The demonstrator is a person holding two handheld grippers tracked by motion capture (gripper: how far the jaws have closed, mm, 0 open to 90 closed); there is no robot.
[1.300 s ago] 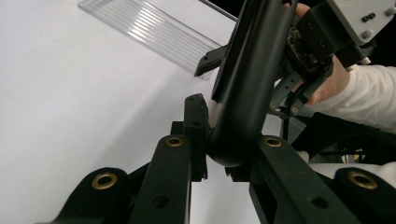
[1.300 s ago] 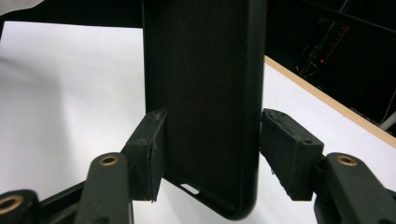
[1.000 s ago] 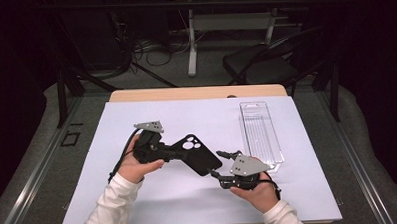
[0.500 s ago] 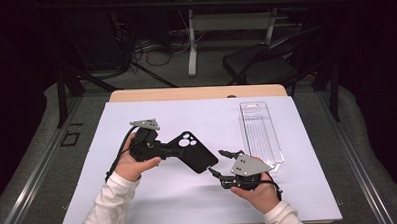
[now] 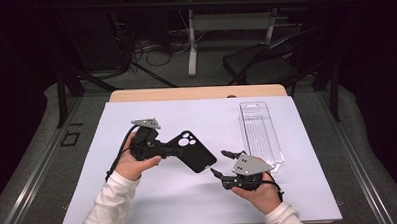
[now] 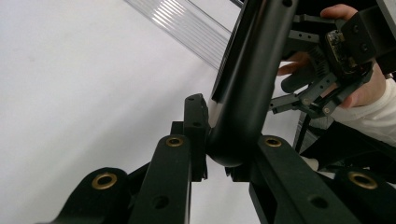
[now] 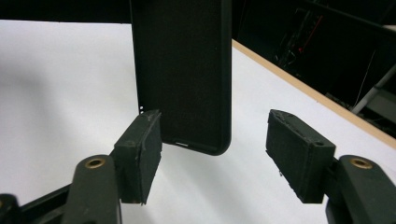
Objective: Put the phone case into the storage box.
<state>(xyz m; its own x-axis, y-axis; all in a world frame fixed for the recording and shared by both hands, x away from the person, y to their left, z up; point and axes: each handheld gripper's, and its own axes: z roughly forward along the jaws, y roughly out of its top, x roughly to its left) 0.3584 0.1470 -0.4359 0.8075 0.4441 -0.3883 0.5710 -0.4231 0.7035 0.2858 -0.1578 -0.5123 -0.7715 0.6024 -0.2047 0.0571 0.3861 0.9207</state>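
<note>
Left gripper (image 5: pixel 174 152) clamping black phone case (image 5: pixel 194 151), right gripper (image 5: pixel 221 162) jaws just widening, seemingly clear of it, clear plastic tray (image 5: pixel 261 135) beside

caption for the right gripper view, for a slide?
Right tongs open, jaws just widened, either side of the black phone case's bottom edge above the white table cover.

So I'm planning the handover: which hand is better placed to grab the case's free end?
Right. Its open tongs already flank the free end of the case; the left tongs are shut on the camera end.
</note>
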